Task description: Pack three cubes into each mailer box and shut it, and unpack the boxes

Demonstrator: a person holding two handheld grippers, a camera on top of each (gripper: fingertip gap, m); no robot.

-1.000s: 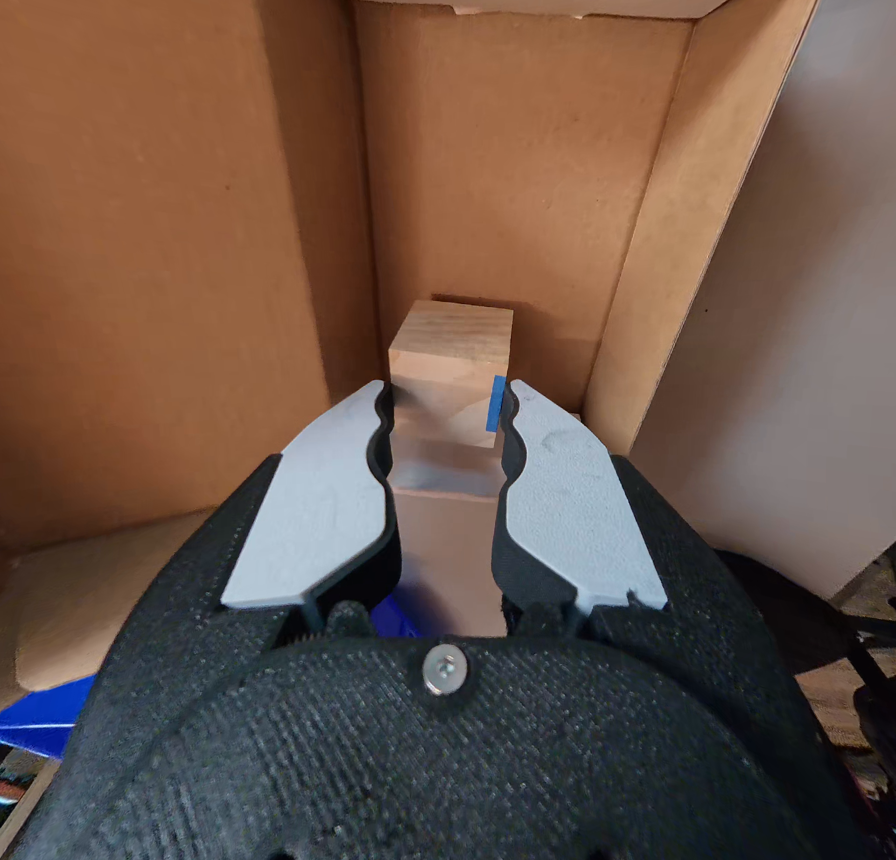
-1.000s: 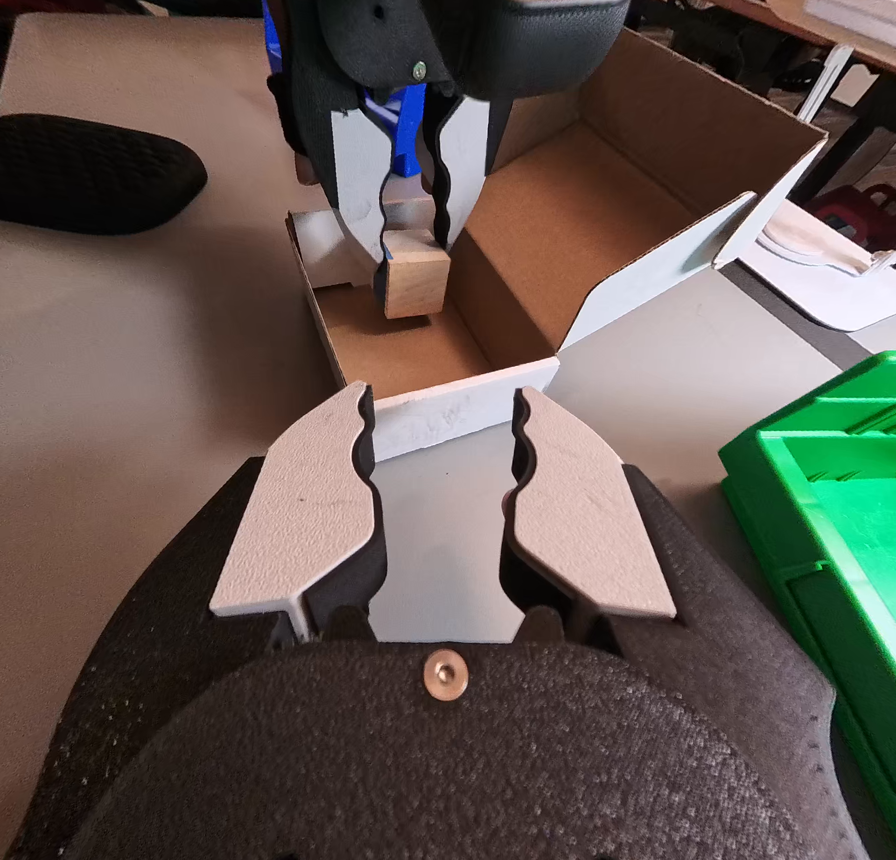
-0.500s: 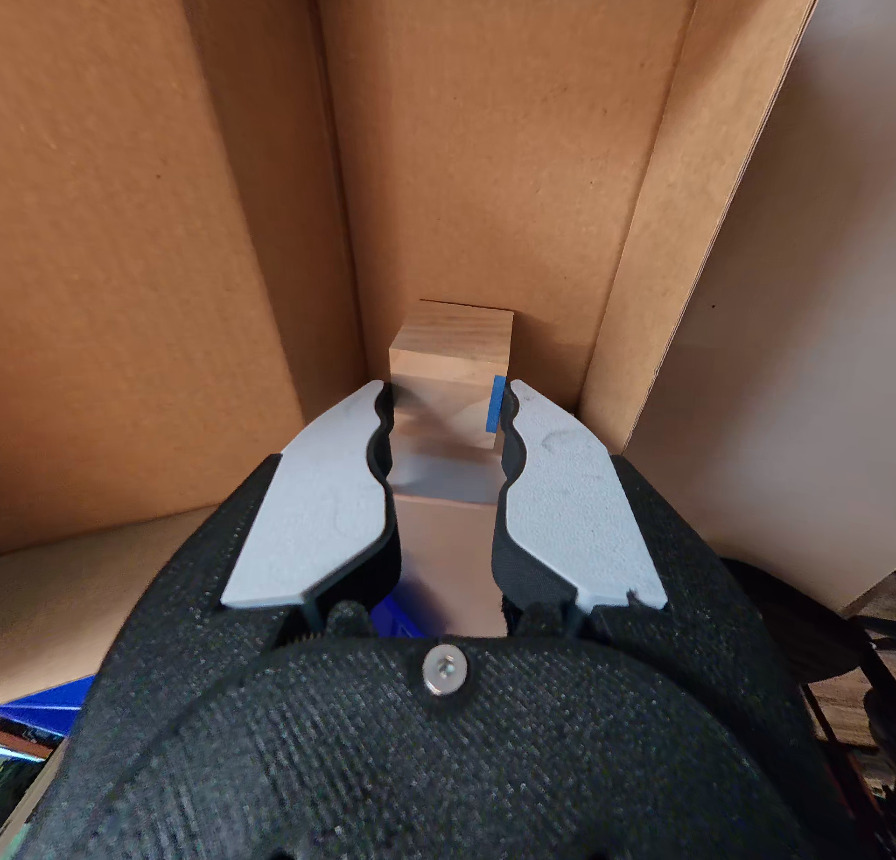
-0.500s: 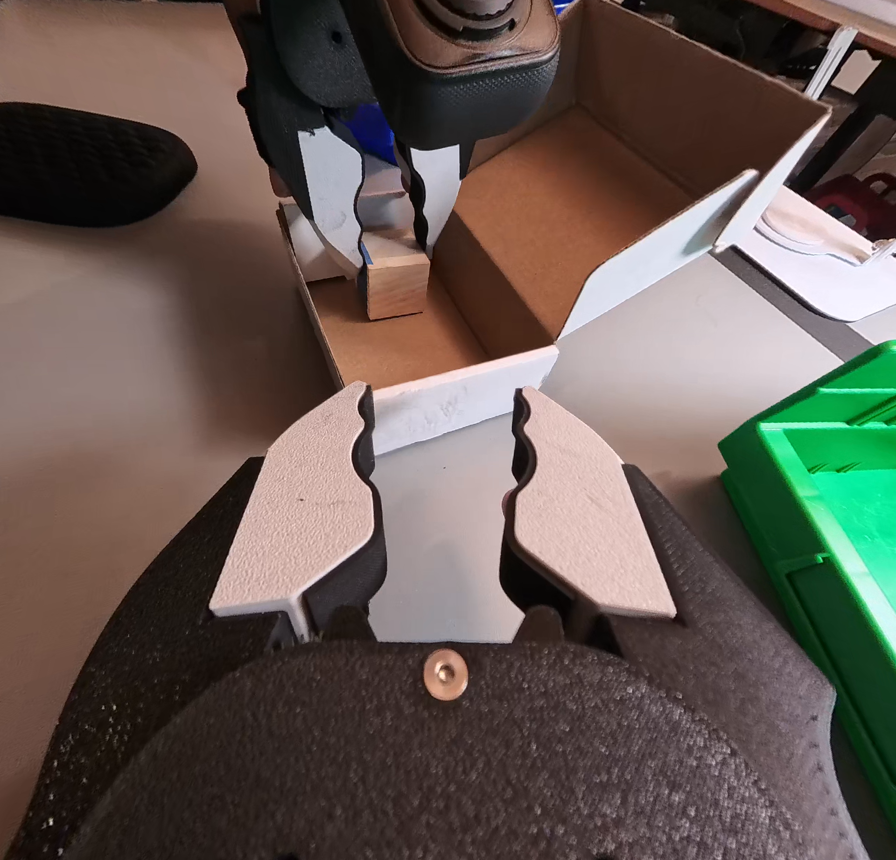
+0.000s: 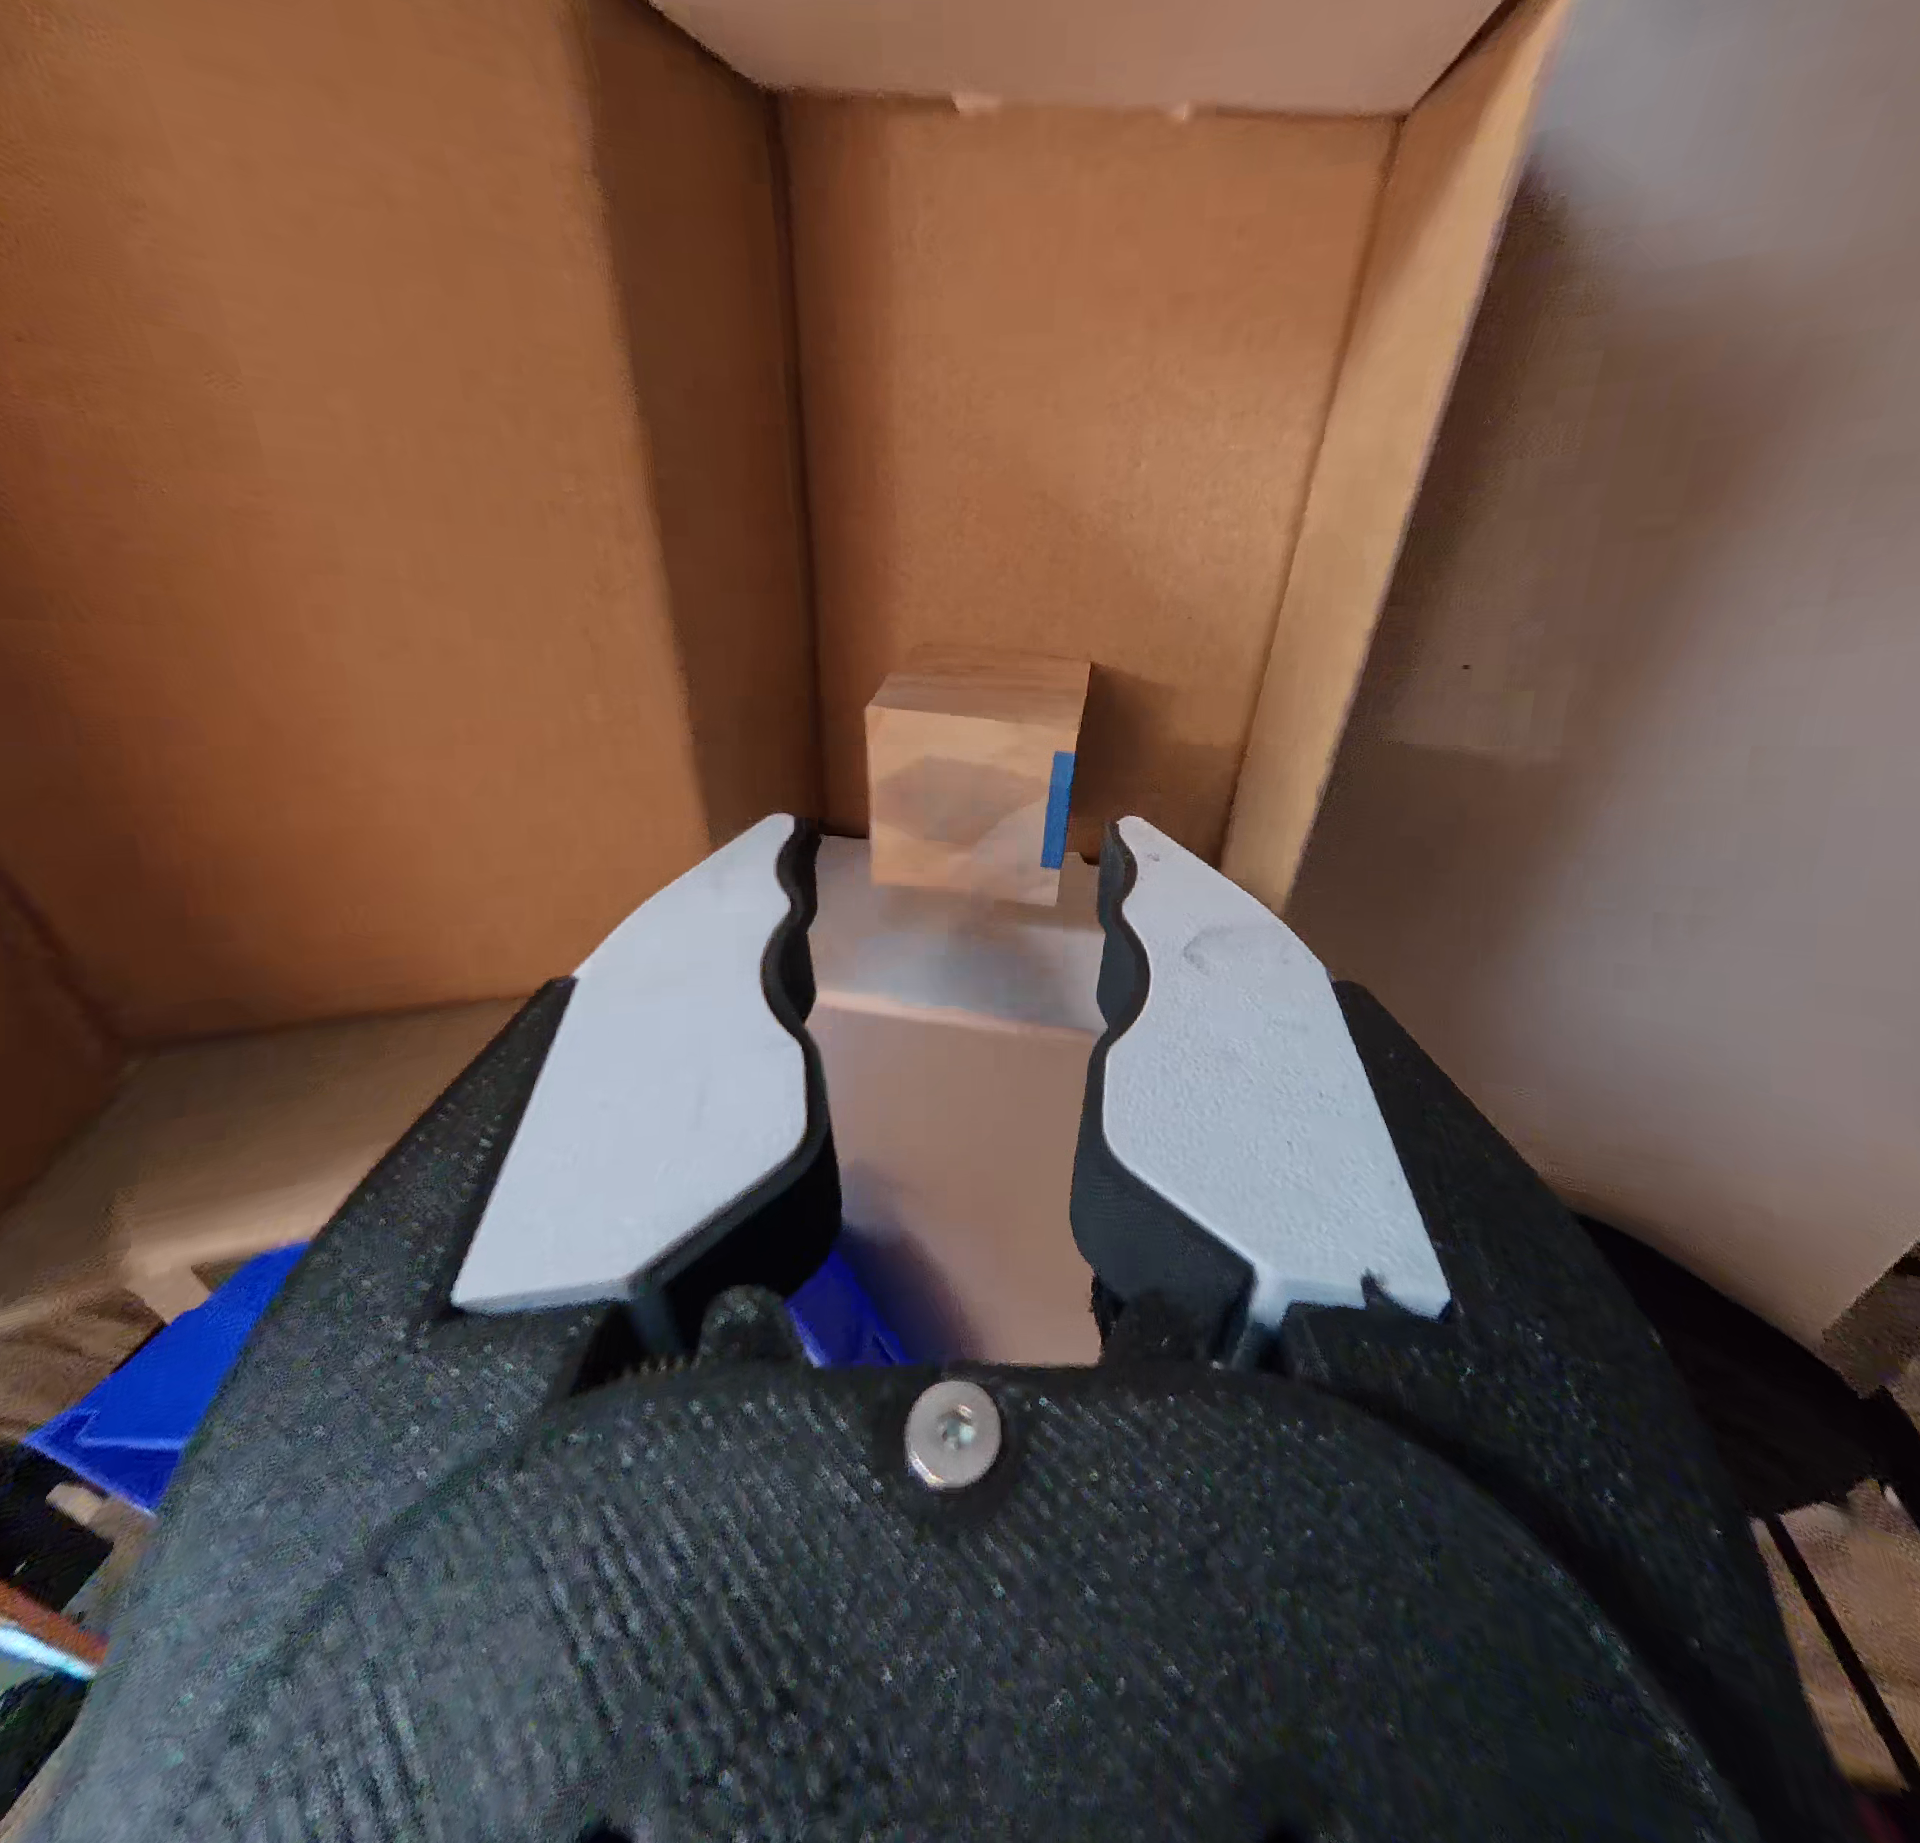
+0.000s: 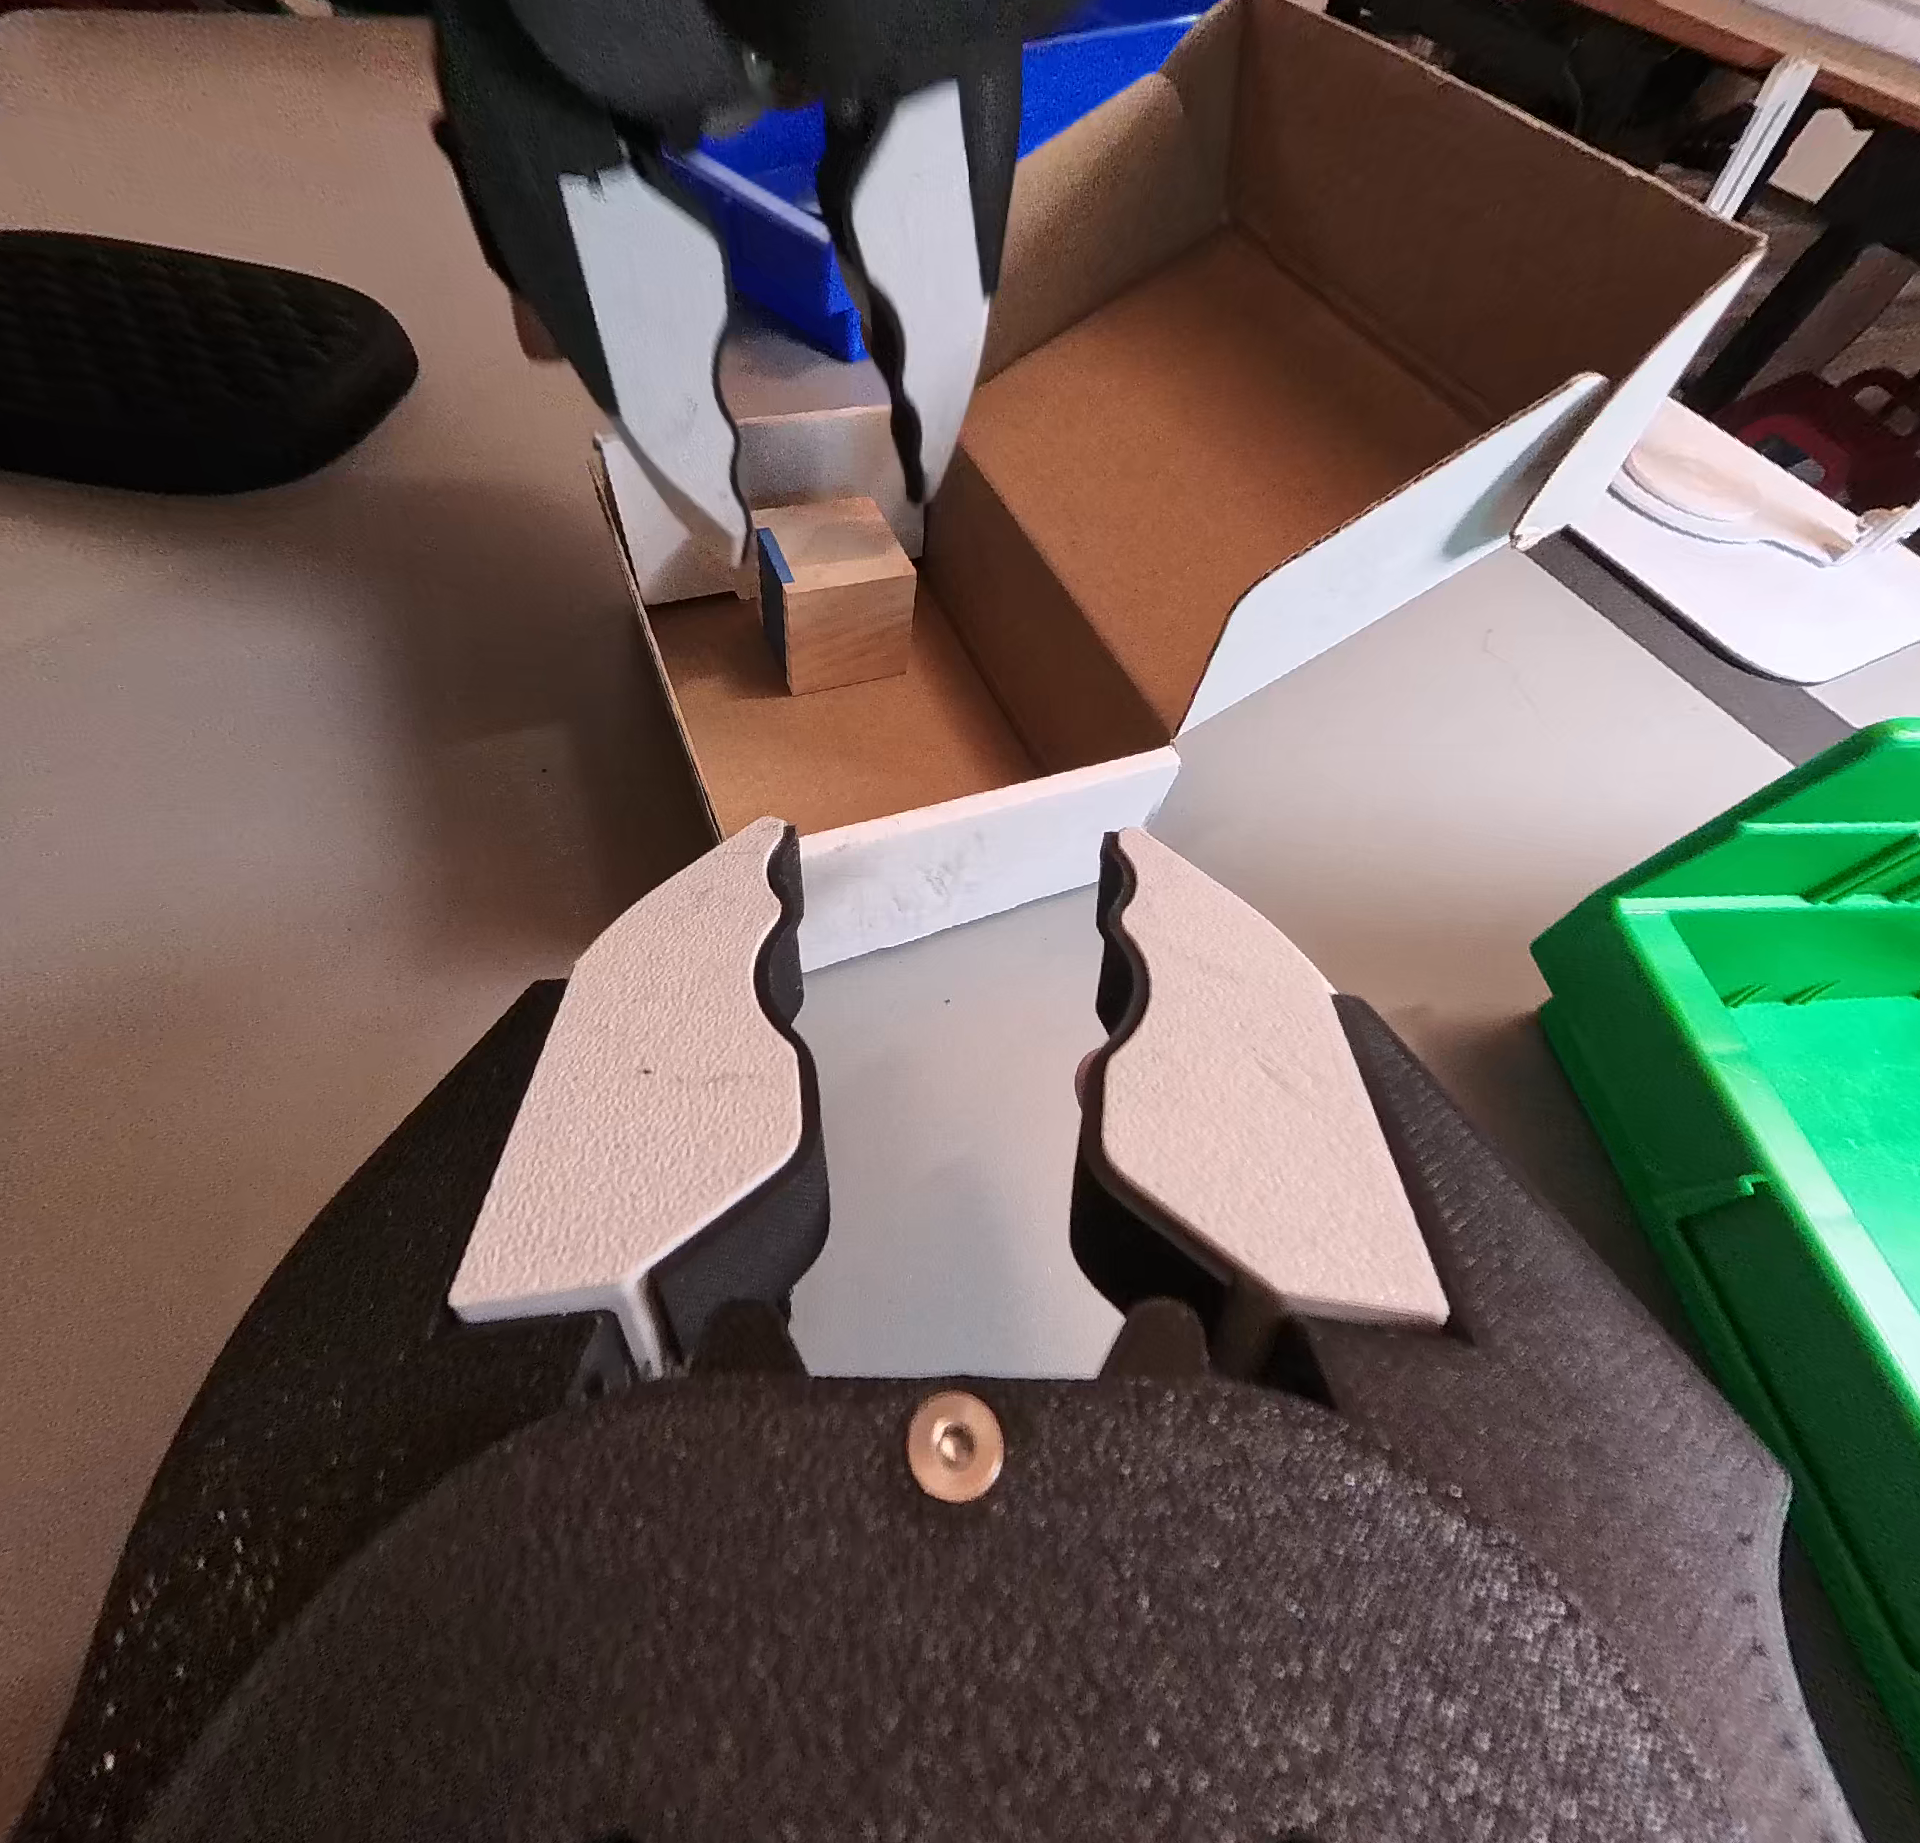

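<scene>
A wooden cube (image 6: 836, 609) with a blue side patch rests on the floor of the open white mailer box (image 6: 977, 868), at its far end; it also shows in the left wrist view (image 5: 971, 785). My left gripper (image 5: 954, 843) is open and empty, just above and behind the cube; in the right wrist view it (image 6: 831, 515) hangs over the box's far end. My right gripper (image 6: 951, 853) is open and empty, low over the table at the box's near wall. The box lid (image 6: 1403, 235) stands open to the right.
A green bin (image 6: 1766, 1045) stands at the right of the table. A blue bin (image 6: 790, 224) sits behind the box. A black mesh pad (image 6: 177, 359) lies at the far left. The grey table (image 6: 260, 806) spreads left of the box. Across from one pair of fingers to the other is roughly 12 centimeters.
My left gripper set the cube down in the box, opened and lifted clear of it. My right gripper stayed where it was.
</scene>
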